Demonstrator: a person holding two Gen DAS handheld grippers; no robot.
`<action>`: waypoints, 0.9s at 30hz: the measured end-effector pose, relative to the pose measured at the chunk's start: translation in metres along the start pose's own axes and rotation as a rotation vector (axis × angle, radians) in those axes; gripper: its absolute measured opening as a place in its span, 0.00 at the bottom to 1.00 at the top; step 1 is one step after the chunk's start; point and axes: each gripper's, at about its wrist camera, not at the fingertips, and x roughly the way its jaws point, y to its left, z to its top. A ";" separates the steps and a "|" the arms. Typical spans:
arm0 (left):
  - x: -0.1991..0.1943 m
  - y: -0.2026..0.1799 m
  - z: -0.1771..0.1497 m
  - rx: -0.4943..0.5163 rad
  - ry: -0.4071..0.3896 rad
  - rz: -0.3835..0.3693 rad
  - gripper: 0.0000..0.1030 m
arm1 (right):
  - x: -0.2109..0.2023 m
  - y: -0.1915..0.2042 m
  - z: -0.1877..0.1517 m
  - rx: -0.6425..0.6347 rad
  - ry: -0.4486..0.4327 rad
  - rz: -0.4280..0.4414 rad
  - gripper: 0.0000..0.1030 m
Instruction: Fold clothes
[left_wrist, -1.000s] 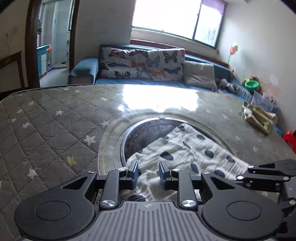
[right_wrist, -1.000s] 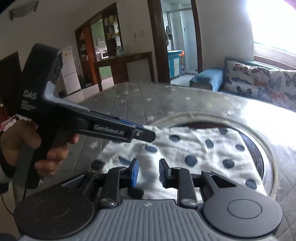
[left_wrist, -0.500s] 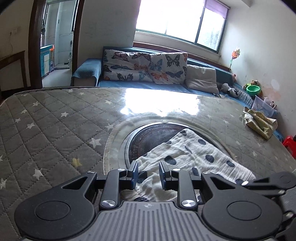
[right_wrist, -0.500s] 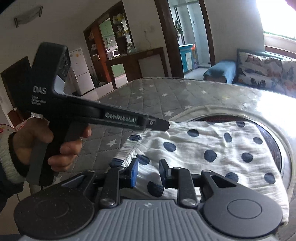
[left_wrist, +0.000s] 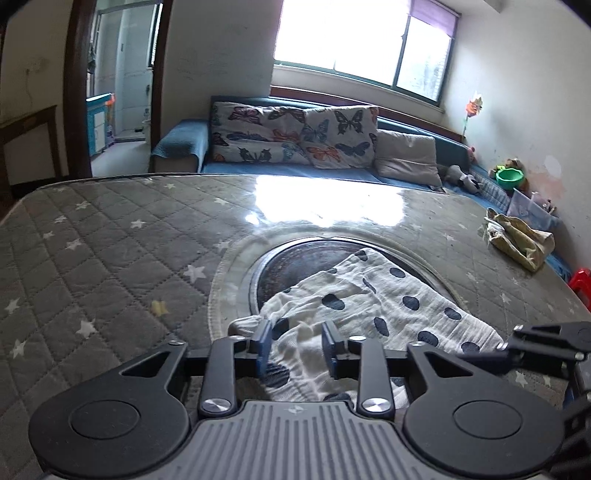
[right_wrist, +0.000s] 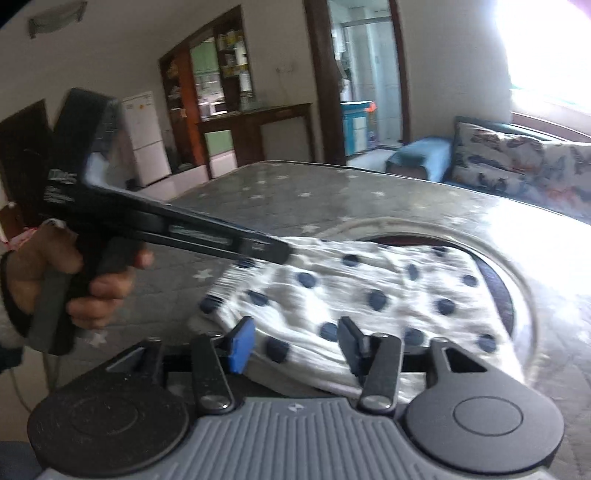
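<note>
A grey quilted cover with white stars (left_wrist: 110, 236) spreads over the near surface, glossy where the light strikes. Beyond it runs a blue sofa (left_wrist: 177, 147) with butterfly cushions (left_wrist: 295, 134) and a plain beige one (left_wrist: 406, 157). A wide bright window (left_wrist: 354, 37) fills the far wall. A dark-framed doorway (left_wrist: 118, 74) opens far left. In the right wrist view a white fridge (right_wrist: 146, 136) stands beside dark wood shelving (right_wrist: 221, 85).

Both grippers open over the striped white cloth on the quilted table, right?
Not striped. The white cloth carries dark blue polka dots, plain in the left wrist view. The rest holds: left gripper and right gripper are open over it on the quilted table.
</note>
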 end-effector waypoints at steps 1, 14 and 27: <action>-0.003 0.000 -0.001 -0.002 -0.007 0.010 0.40 | -0.002 -0.004 -0.002 0.007 -0.002 -0.023 0.65; -0.038 0.031 -0.017 -0.056 -0.056 0.173 0.68 | -0.035 -0.037 -0.028 0.131 -0.056 -0.299 0.87; -0.021 0.083 -0.049 -0.124 0.026 0.367 0.80 | -0.047 -0.103 -0.062 0.270 -0.053 -0.527 0.91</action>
